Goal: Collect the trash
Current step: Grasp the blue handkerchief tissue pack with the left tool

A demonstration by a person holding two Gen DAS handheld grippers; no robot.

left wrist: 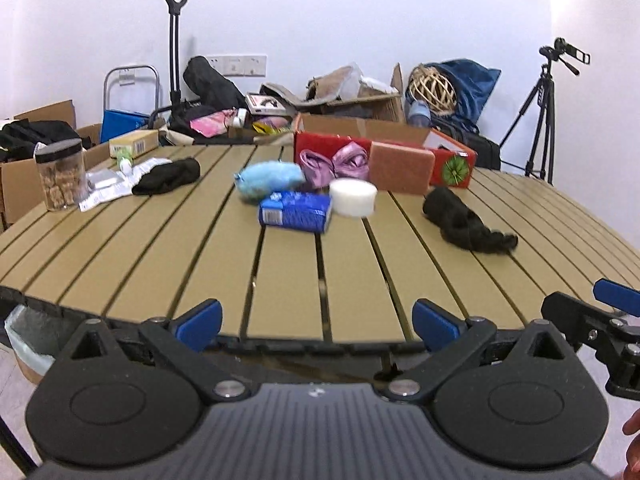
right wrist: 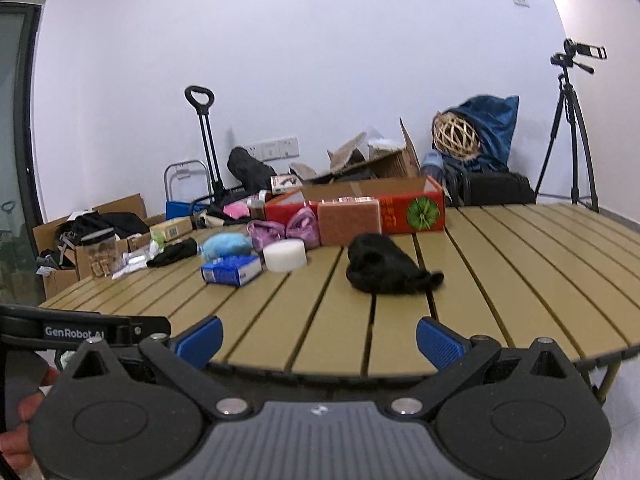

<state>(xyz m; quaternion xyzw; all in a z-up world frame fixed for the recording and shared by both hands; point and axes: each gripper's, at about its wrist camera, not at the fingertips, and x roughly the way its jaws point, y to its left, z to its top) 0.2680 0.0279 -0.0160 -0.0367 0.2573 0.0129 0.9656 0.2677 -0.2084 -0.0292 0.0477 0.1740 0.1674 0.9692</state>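
Observation:
On the slatted tan table (left wrist: 288, 288) lie a blue packet (left wrist: 295, 211), a white round foam disc (left wrist: 353, 197), a light blue fluffy ball (left wrist: 267, 179), a purple shiny wrapper (left wrist: 334, 166), an orange sponge block (left wrist: 401, 166) and two black cloth bundles (left wrist: 466, 222) (left wrist: 167, 176). My left gripper (left wrist: 318, 326) hangs open at the near table edge, nothing between its fingers. My right gripper (right wrist: 318, 338) is also open and empty at the near edge, facing the black bundle (right wrist: 386, 266), blue packet (right wrist: 232, 270) and foam disc (right wrist: 285, 255).
A red gift box (left wrist: 452, 164) stands behind the items. A clear jar with a black lid (left wrist: 61, 174) and papers (left wrist: 108, 188) sit far left. A lined bin (left wrist: 26, 340) shows below the table's left edge. Cardboard boxes, bags and a tripod (left wrist: 540, 120) line the wall.

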